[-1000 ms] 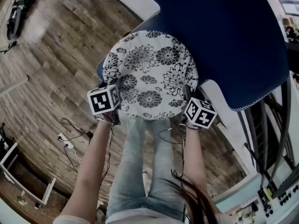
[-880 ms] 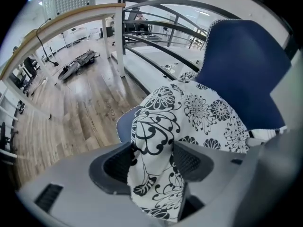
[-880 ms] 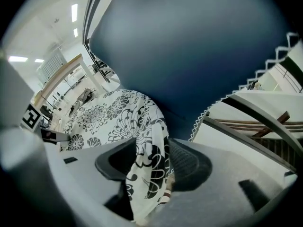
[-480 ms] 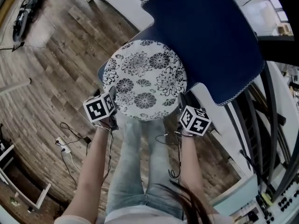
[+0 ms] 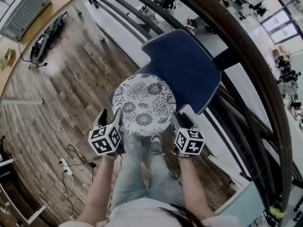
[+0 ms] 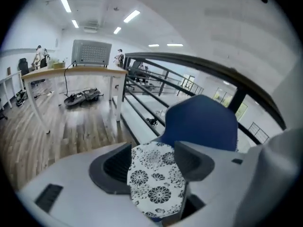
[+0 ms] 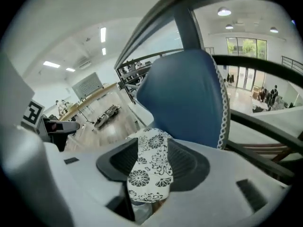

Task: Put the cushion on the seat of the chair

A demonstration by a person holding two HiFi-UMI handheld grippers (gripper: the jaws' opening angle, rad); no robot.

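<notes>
The round white cushion (image 5: pixel 143 104) with black flower print lies flat on the seat of the blue chair (image 5: pixel 184 70). My left gripper (image 5: pixel 110 118) hangs just off the cushion's near left edge, open and empty. My right gripper (image 5: pixel 182 122) hangs off its near right edge; its jaws are closing with nothing between them. In the left gripper view the cushion (image 6: pixel 156 178) shows through the gap of the left gripper (image 6: pixel 154 163), with the chair back (image 6: pixel 201 122) behind. In the right gripper view the cushion (image 7: pixel 150 167) likewise lies beyond the right gripper (image 7: pixel 152 162), below the chair back (image 7: pixel 182 98).
A dark curved railing (image 5: pixel 246 74) runs behind and to the right of the chair. The person's legs in jeans (image 5: pixel 142 174) stand right before the seat. Cables and a power strip (image 5: pixel 68 157) lie on the wood floor at the left. A desk (image 6: pixel 71 72) stands further back.
Both grippers have lifted away from the cushion's edges and let it go. The cushion stays on the seat. The head view has risen and now takes in the whole chair.
</notes>
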